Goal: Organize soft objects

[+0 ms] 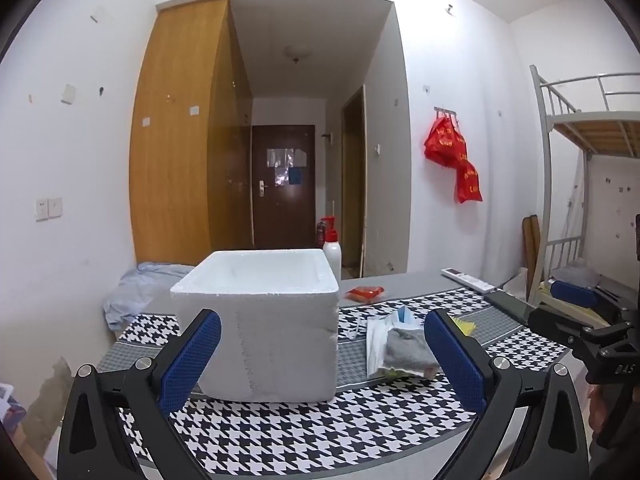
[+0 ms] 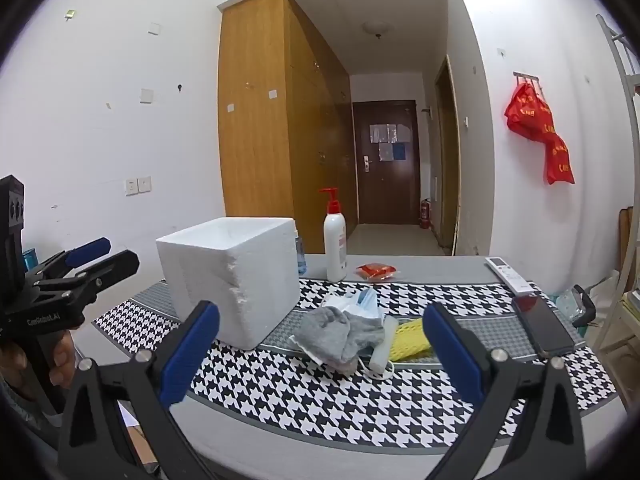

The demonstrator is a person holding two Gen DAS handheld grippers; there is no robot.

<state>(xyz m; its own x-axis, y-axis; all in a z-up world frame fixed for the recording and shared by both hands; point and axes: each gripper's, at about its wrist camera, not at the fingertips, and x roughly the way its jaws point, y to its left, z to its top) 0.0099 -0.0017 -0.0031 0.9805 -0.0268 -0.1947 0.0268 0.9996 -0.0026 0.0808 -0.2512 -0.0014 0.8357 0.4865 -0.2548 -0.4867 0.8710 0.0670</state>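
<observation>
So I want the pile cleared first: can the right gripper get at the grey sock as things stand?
Probably yes: the right gripper is open and the grey sock lies atop the pile ahead, nothing between.

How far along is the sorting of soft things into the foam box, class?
Done: nothing that shows; what can be seen of the foam box interior looks bare. In hand: nothing; the left gripper and right gripper are both open and hold nothing. Left: the grey cloth, the face mask and the yellow net lie piled on the mat beside the box.
</observation>
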